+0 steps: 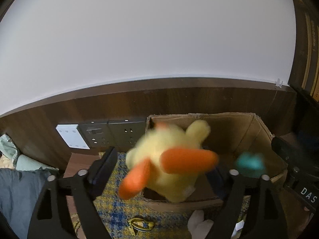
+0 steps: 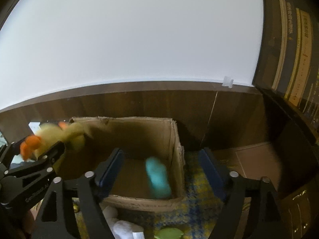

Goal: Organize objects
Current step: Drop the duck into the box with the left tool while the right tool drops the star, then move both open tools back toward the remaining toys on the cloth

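A yellow plush duck [image 1: 171,159] with orange feet is blurred in mid-air between the wide-apart fingers of my left gripper [image 1: 161,171], over the near rim of an open cardboard box [image 1: 249,127]. No finger touches it. It also shows in the right wrist view [image 2: 57,137] at the box's left corner. A teal toy [image 2: 157,177], blurred, is inside the box [image 2: 175,139] near its right wall, in front of my open right gripper [image 2: 161,171]. It also shows in the left wrist view [image 1: 250,163].
The box stands on a yellow-and-blue cloth [image 1: 111,209] against a wood-panelled wall with a socket panel [image 1: 103,135]. A white plush [image 2: 123,227], a green toy [image 2: 169,234] and a small yellow item [image 1: 139,225] lie in front of the box. A dark cabinet [image 2: 289,159] stands at the right.
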